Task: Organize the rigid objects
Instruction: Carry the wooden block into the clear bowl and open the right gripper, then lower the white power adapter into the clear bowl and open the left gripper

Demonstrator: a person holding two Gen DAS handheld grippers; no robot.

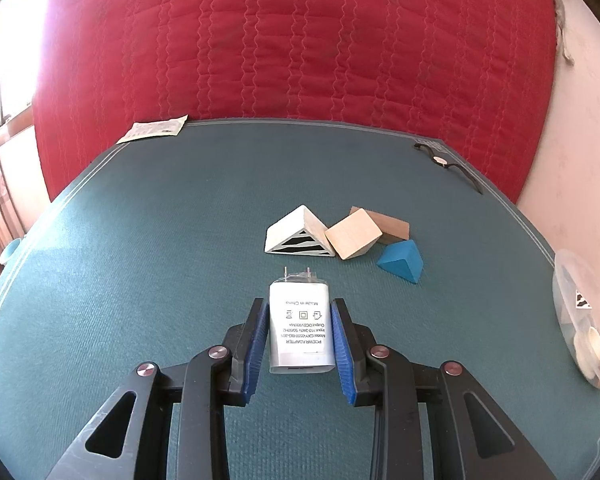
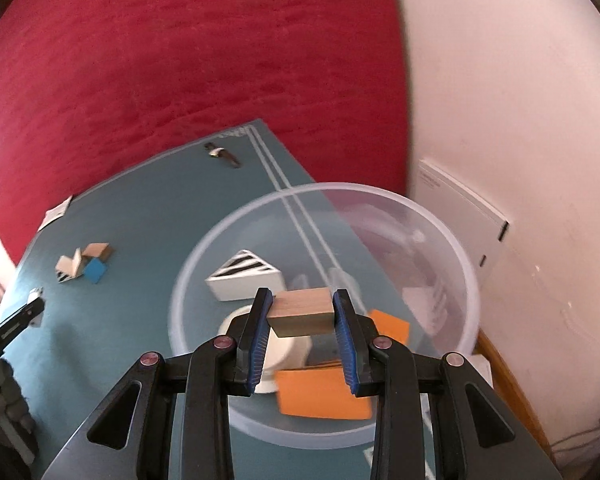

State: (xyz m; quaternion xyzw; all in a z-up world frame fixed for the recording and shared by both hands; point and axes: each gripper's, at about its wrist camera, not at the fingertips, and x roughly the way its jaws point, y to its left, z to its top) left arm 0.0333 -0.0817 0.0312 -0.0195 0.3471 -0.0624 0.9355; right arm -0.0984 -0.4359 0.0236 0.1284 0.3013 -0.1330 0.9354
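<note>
Two grippers, both loaded. Left gripper (image 1: 300, 328) clamped on one white power adapter (image 1: 302, 330), label up, prongs pointing far, held just above the teal table mat (image 1: 140, 240) and angled down at it. Right gripper (image 2: 301, 318) clamped on one brown wooden block (image 2: 301, 312), pads pressed on both ends, held over the clear round bowl (image 2: 466, 264) and tilted down into it; right wrist view blurred. Loose pile on mat, far right of the adapter: four blocks — one white zebra-striped wedge (image 1: 298, 234), one pale wooden cube (image 1: 353, 233) tilted against the wedge, one brown flat block (image 1: 394, 227) behind the cube, one blue wedge (image 1: 402, 260) just right of and nearer than the cube, apart from it. Inside bowl: one more striped wedge (image 2: 246, 276), two orange pieces (image 2: 324, 394), one white rounded item (image 2: 288, 348), partly hidden by the fingers, type not clear. Bowl at near right edge of mat, overhanging the mat border. Also on mat: one wristwatch (image 1: 446, 162) at far right corner, one paper slip (image 1: 154, 130) at far left corner. Red quilted cover (image 1: 300, 40) behind the mat. One white flat box (image 2: 460, 212) leaning at the wall, right of the bowl.
</note>
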